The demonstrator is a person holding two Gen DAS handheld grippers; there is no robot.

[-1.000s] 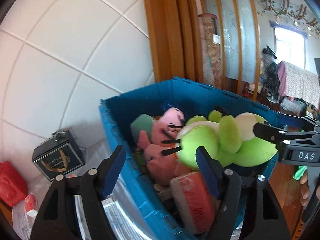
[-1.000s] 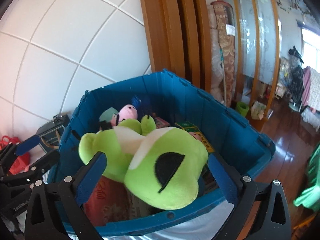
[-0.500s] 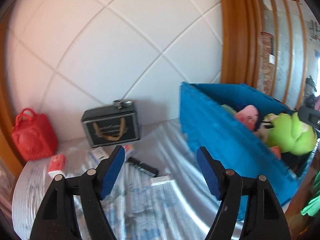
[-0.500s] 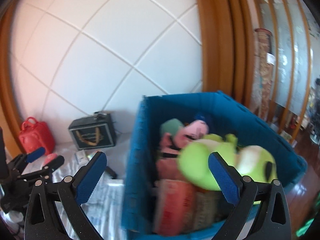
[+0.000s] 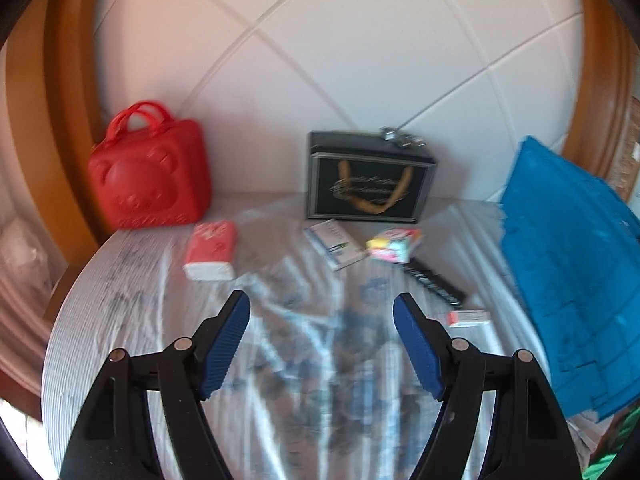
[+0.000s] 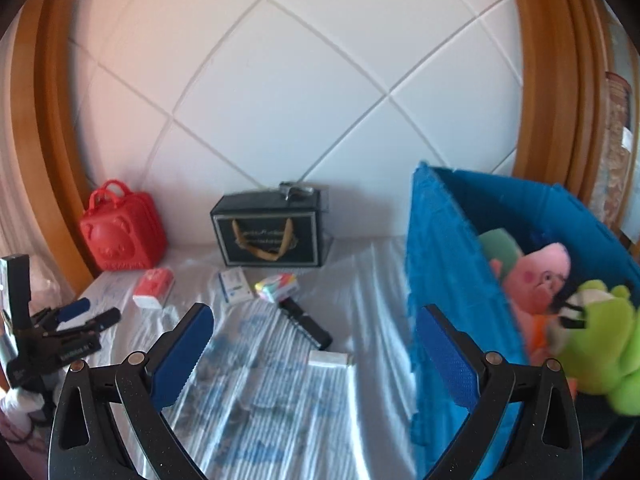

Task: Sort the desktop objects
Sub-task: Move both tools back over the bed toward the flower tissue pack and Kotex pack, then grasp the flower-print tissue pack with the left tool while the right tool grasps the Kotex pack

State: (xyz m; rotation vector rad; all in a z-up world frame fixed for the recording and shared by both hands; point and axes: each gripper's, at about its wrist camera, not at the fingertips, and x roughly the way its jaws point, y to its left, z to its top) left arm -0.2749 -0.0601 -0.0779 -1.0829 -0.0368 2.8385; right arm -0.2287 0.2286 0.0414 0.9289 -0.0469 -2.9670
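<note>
My left gripper hovers open and empty over the cloth-covered table. Beyond it lie a red tissue pack, a white box, a colourful packet, a black bar-shaped object and a small white box. My right gripper is open too, empty, beside the blue crate. The crate holds a pink pig plush and a green frog plush. The left gripper shows at the far left of the right wrist view.
A red bear-faced bag and a black gift box stand against the white tiled wall. The blue crate fills the table's right end. Wooden frames border both sides.
Both grippers have swung left, away from the crate and its plush toys, and now face the table with its small items. Both stayed open and empty.
</note>
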